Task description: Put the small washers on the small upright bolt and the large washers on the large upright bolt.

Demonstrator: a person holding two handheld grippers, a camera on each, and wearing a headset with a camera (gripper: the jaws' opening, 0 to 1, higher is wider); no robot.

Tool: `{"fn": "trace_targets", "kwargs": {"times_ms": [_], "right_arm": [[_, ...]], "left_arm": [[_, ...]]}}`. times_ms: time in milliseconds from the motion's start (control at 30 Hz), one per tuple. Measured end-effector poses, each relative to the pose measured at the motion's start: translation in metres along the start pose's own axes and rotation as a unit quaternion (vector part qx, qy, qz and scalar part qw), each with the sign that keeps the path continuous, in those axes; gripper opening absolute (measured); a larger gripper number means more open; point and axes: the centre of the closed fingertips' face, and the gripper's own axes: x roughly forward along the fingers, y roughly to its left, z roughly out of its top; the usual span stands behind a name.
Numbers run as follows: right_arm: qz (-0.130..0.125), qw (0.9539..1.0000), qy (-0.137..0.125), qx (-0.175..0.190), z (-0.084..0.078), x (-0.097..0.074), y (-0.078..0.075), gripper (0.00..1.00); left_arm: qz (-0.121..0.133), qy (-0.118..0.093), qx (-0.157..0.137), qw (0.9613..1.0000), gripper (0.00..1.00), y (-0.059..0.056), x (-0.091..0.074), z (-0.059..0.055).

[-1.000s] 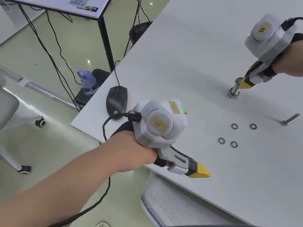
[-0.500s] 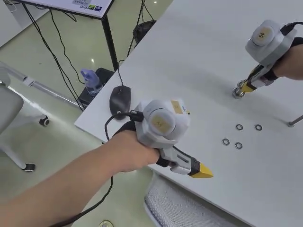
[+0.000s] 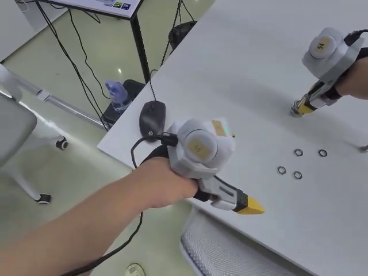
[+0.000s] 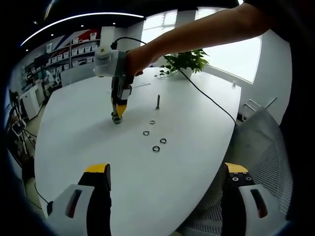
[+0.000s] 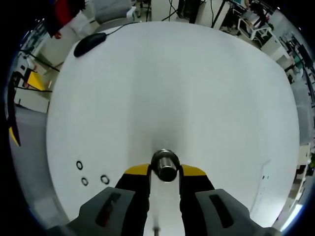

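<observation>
The large upright bolt (image 3: 295, 110) (image 5: 165, 166) (image 4: 117, 120) stands at the far right of the white table (image 3: 241, 75). My right gripper (image 3: 303, 107) (image 5: 166, 170) is down over it. Its jaws press both sides of a shiny ring at the bolt's top, which looks like a large washer. Several small washers (image 3: 297, 175) (image 4: 156, 148) (image 5: 104, 179) lie loose on the table nearer me. The small upright bolt (image 4: 158, 102) stands beyond them. My left gripper (image 3: 251, 206) (image 4: 166, 170) hovers over the table's near edge, jaws wide open, nothing between them.
A black mouse (image 3: 152, 118) (image 5: 90, 43) with its cable lies near the table's left corner. A mesh chair back (image 3: 230, 253) sits under the near edge. On the floor to the left are a water bottle (image 3: 118, 96) and cables.
My right gripper has sunk lower along the large bolt. The left gripper has held its place; the whole picture shifted as the head camera moved.
</observation>
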Motion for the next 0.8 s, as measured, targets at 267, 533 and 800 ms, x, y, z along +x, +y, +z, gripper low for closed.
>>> {"fn": "trace_targets", "kwargs": {"times_ms": [267,533,800], "right_arm": [[0.000,1.0000,0.003,0.003,-0.002,0.007,0.002,0.22],[0.000,1.0000,0.006,0.003,-0.002,0.011,0.003,0.22],[0.000,1.0000,0.002,0.003,-0.001,0.014,0.005,0.23]], "left_arm": [[0.001,0.002,-0.001,1.0000,0.94,-0.002,0.001,-0.001],[0.005,0.001,0.000,1.0000,0.94,-0.002,0.000,0.001],[0.006,0.003,-0.003,1.0000,0.93,-0.003,-0.001,-0.003]]}}
